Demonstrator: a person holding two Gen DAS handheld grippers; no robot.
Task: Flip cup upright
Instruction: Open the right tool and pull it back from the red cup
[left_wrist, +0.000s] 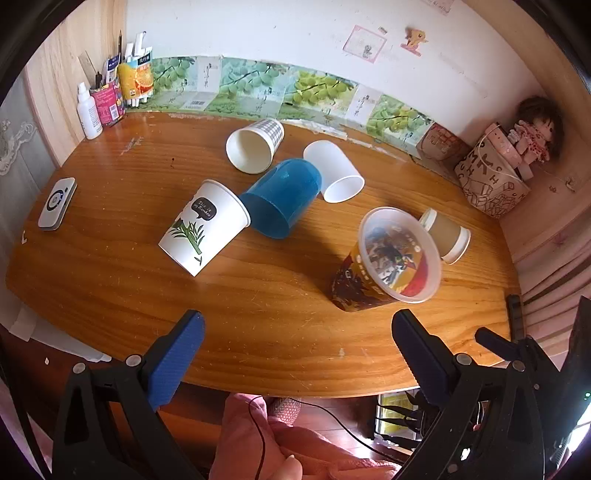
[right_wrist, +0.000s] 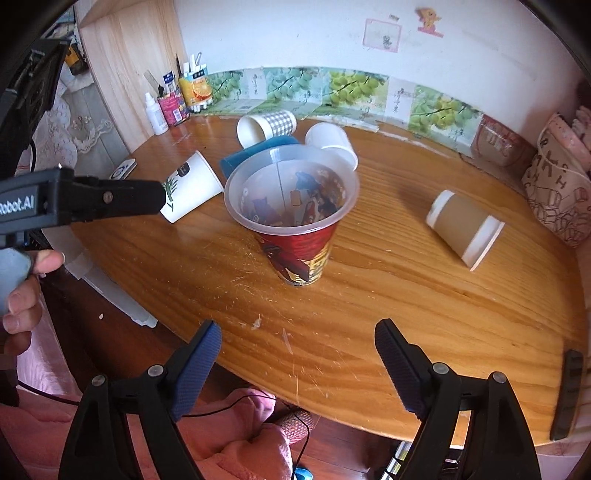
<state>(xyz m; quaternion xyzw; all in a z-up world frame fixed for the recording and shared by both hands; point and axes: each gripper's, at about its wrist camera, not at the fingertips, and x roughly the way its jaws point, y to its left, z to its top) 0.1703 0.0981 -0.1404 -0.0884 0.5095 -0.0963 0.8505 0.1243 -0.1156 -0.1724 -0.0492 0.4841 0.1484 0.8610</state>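
A clear plastic cup with a red and yellow printed sleeve (right_wrist: 295, 218) stands upright on the wooden table (right_wrist: 406, 295); it also shows in the left wrist view (left_wrist: 388, 262). Other cups lie on their sides: a white bamboo-print cup (left_wrist: 205, 227), a blue cup (left_wrist: 282, 197), a checked cup (left_wrist: 255, 146), a plain white cup (left_wrist: 334, 171) and a brown cup (right_wrist: 465, 229). My left gripper (left_wrist: 295, 354) is open and empty near the table's front edge. My right gripper (right_wrist: 295, 358) is open and empty, just in front of the upright cup.
A white remote (left_wrist: 57, 203) lies at the left. A white bottle (left_wrist: 88, 110) and pen holders (left_wrist: 107, 99) stand in the back left corner. Patterned bags (left_wrist: 491, 177) and a doll (left_wrist: 535, 133) sit at the right. A black object (right_wrist: 567, 391) lies on the right front edge.
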